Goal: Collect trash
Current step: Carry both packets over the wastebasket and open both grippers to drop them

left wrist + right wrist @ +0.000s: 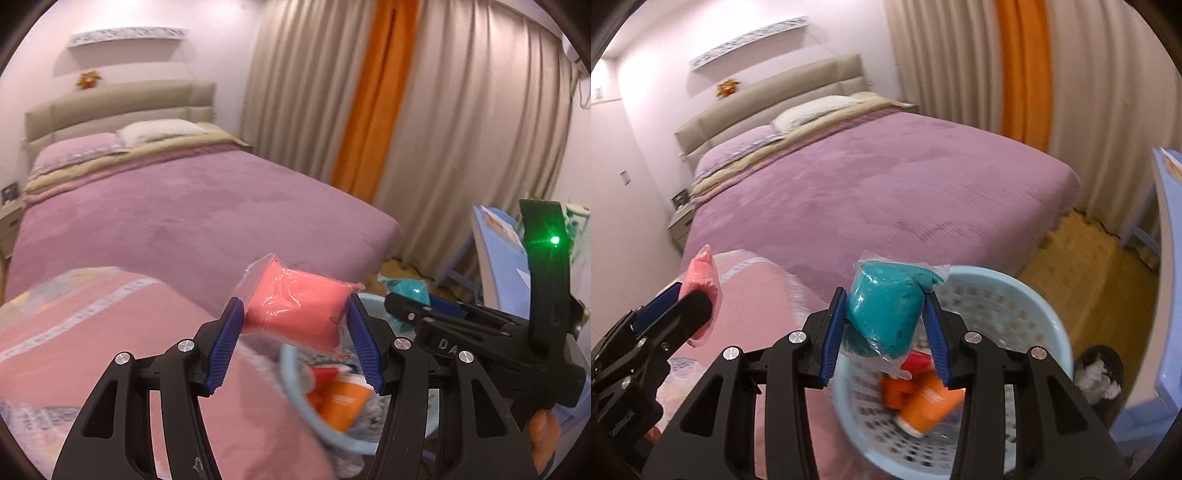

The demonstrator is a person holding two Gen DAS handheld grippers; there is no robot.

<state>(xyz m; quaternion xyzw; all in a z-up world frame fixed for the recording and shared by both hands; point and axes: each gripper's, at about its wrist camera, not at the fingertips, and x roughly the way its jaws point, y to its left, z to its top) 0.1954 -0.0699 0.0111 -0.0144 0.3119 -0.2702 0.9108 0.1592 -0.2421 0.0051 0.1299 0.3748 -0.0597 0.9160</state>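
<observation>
My left gripper [295,332] is shut on a pink packet in clear plastic [295,310] and holds it in the air above the near rim of a light blue perforated basket [295,391]. My right gripper [884,332] is shut on a teal packet in clear plastic [886,306], held over the same basket [1015,306]. The basket holds an orange cup [931,406] and red pieces [916,363]. The pink packet [701,291] and left gripper also show at the left of the right wrist view; the right gripper [424,306] with the teal packet [406,288] shows in the left wrist view.
A bed with a purple cover [868,192] fills the background, with a pink blanket [92,350] at its near end. Beige and orange curtains [406,110] hang behind. A blue desk [1167,221] stands right. A dark bin with white paper [1099,373] sits on the wooden floor.
</observation>
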